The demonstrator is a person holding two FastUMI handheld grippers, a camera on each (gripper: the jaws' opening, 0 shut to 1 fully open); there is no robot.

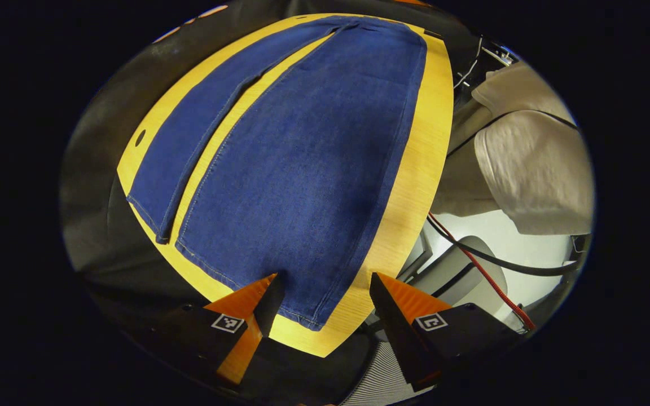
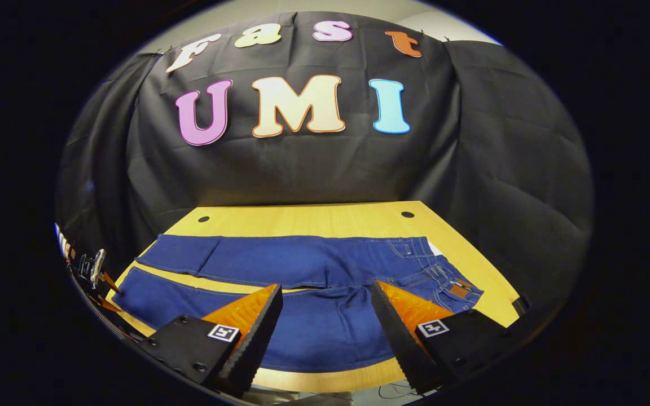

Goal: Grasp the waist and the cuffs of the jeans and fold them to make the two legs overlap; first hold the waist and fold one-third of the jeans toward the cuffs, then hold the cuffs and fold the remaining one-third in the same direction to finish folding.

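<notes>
Blue jeans [image 1: 308,152] lie flat on a yellow wooden table [image 1: 421,169], the two legs spread side by side with a strip of table between them. In the left gripper view, my left gripper [image 1: 325,285] stands open just above the near leg's cuff [image 1: 302,316] at the table's end. In the right gripper view, the jeans [image 2: 302,265] stretch across, with the waist [image 2: 449,282] at the right. My right gripper [image 2: 328,296] is open over the near leg, around its middle, holding nothing.
A person in light clothing [image 1: 528,163] stands beside the table in the left gripper view. A red cable [image 1: 483,270] and a black one run over grey equipment [image 1: 460,276] below. The table [image 2: 302,217] has two small holes near its far edge. Another gripper [image 2: 91,268] shows at the far left.
</notes>
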